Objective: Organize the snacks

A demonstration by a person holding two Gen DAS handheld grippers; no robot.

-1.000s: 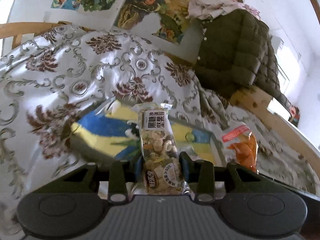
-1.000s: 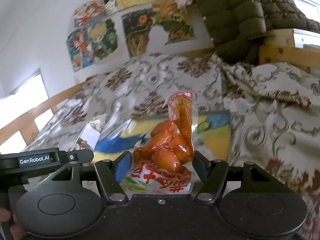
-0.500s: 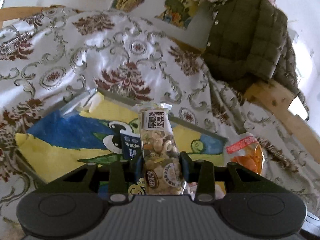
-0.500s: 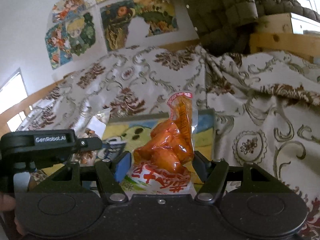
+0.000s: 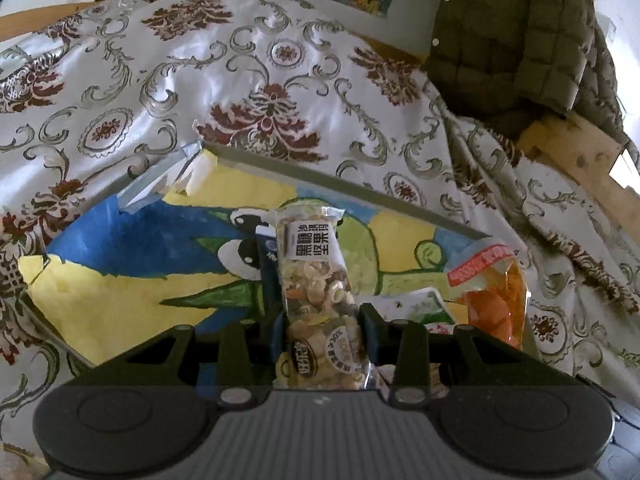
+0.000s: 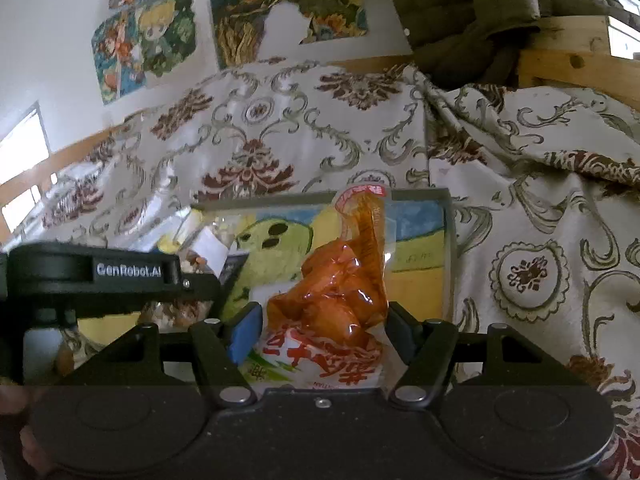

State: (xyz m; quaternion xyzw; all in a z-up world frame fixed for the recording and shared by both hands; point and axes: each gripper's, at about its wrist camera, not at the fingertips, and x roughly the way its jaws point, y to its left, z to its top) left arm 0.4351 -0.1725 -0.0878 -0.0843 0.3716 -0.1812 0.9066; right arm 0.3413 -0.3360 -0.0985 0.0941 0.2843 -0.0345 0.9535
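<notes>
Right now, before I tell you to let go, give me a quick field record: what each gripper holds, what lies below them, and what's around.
left gripper: shut on nut mix packet, packet upright between the pads
right gripper: shut on orange snack bag
below: tray lined with a painted yellow, blue and green picture
tray rests on: patterned bedspread
already in tray: a dark blue packet behind the nut mix
background: olive quilted jacket, wall posters

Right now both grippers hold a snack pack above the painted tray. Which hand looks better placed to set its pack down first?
Left, probably. The left gripper holds its nut pack over the middle of the tray; the right gripper holds its orange pack nearer the tray's right edge.
</notes>
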